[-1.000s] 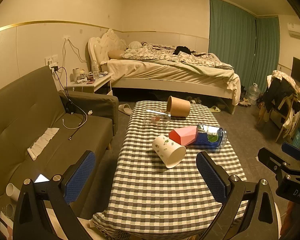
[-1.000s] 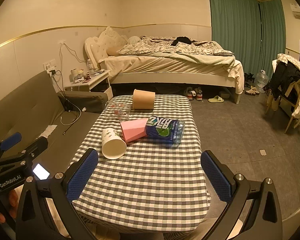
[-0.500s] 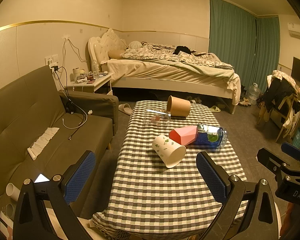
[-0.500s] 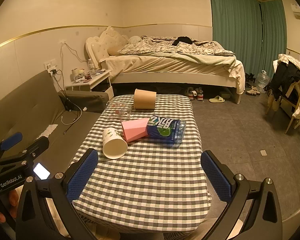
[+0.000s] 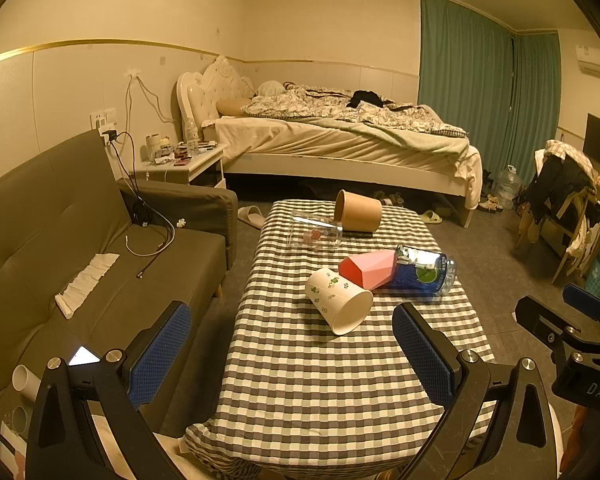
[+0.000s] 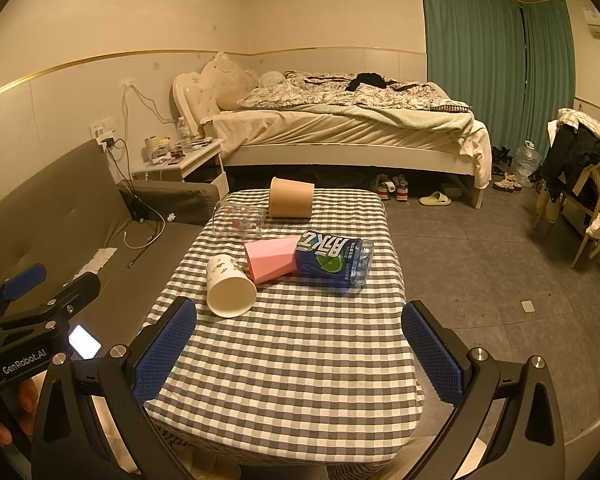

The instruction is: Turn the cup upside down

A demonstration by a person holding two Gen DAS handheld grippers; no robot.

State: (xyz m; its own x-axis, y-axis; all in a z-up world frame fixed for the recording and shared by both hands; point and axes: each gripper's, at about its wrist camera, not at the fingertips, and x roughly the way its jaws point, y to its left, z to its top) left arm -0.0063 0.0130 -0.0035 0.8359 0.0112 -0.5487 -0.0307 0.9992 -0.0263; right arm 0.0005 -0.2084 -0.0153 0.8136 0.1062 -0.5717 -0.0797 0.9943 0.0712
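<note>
Cups on their sides, both grippers spread wide

White paper cup with small green leaf prints lies on its side near the middle of the checked tablecloth, its round mouth turned toward the near edge and showing a bare, plain inside. Its base touches a pink faceted container, also tipped over, with flat angular faces. Against that rests a crinkled plastic bottle on its side, its blue label carrying a green circle and large white characters. Toward the far edge a clear glass jar lies on its side with small red shapes showing on or in it, just beside a brown kraft paper cup, also tipped over.

Left gripper hangs over the near edge, its blue textured pads well apart and holding nothing. Right gripper is likewise released, with pads spread wide over the near end of the cloth. White lettering on the gripper bodies reads "GenRobot.AI" and "DAS".
</note>
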